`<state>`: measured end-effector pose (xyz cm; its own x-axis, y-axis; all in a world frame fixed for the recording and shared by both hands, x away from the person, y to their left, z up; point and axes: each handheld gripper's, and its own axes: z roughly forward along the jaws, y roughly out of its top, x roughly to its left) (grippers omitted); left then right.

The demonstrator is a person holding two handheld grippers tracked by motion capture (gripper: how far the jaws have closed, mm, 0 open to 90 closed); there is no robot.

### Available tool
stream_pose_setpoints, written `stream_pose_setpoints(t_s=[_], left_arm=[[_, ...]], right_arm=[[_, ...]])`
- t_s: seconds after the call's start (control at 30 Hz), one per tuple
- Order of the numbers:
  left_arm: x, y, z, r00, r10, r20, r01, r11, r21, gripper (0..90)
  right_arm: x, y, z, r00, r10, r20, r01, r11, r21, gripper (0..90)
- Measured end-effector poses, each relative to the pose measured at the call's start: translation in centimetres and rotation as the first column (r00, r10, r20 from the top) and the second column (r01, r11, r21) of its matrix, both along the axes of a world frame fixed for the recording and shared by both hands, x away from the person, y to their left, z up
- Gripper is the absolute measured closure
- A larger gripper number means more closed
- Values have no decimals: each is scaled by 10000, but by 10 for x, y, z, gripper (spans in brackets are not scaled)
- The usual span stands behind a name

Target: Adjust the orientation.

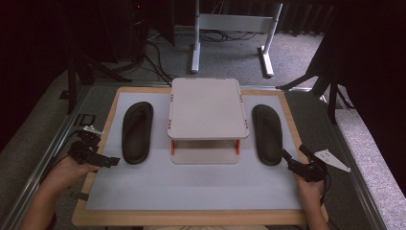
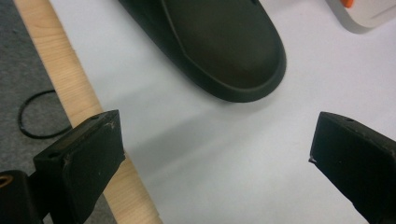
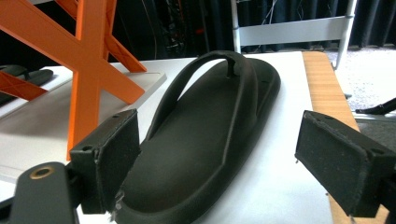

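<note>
- Two tools wait spread and empty: left tool point(image 1: 111, 161) at the desk's point(image 1: 191, 191) left edge, right tool point(image 1: 293, 158) opposite.
- Right flip-flop point(image 3: 205, 140) lies heel-first just ahead of the right tool, long axis running away.
- Left flip-flop point(image 1: 137, 132) lies likewise, slightly farther from its tool.
- Between them stands the two-tier stand point(image 1: 207, 108).

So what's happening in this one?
A person sits at a table holding a two-jaw gripper in each hand. Two black flip-flops lie on either side of a small two-tier rack. The left gripper is open just short of the left flip-flop; the right gripper is open at the heel of the right flip-flop. Neither holds anything, and both rack shelves look bare.
</note>
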<state>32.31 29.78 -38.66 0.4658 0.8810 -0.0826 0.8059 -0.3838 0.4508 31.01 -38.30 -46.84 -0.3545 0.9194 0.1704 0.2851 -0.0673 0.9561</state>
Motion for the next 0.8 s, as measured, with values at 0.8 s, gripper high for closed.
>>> stream_pose_setpoints(t_s=[0.8], left_arm=[[62, -16, 10, 9787, -341, -2024, 568, 9926, 1072, 62]], right_arm=[[0, 3, 0, 10000, 56, -53, -57, 9997, -219, 132]])
